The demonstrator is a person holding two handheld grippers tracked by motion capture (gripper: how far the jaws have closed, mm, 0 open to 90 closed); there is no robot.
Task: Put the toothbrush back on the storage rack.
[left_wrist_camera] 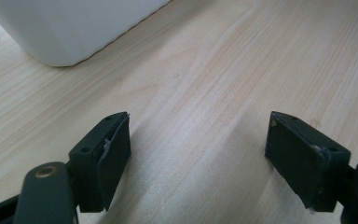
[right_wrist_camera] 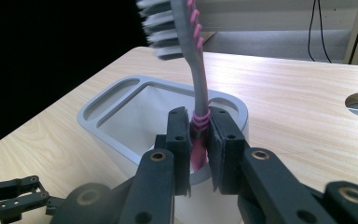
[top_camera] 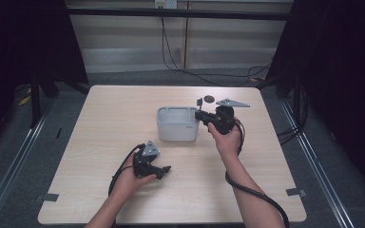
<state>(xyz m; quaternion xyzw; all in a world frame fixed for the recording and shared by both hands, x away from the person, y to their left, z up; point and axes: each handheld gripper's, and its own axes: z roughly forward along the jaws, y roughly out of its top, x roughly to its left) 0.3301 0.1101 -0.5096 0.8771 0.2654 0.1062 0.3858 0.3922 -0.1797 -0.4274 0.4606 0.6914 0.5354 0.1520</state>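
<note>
Pale wooden table (top_camera: 114,114) in a dark-curtained bay, grey floor and trailing cables behind. One white container (top_camera: 177,123) stands near the table's middle; its top shows a large opening and a narrow slot along one side. One toothbrush (right_wrist_camera: 196,70), grey with pink grips, is counted; no others seen.

My right gripper (right_wrist_camera: 198,144) pinches the toothbrush by its pink neck, jaws pressed tight on it, bristles up, handle end hanging just over the container's near rim. My left gripper (left_wrist_camera: 198,158) rests low over bare wood in front of the container, jaws spread wide, nothing between them.

Assessment: the brush is collected and brought to the container; lowering it in and letting go remain. I judge the work past its midpoint, not complete.
</note>
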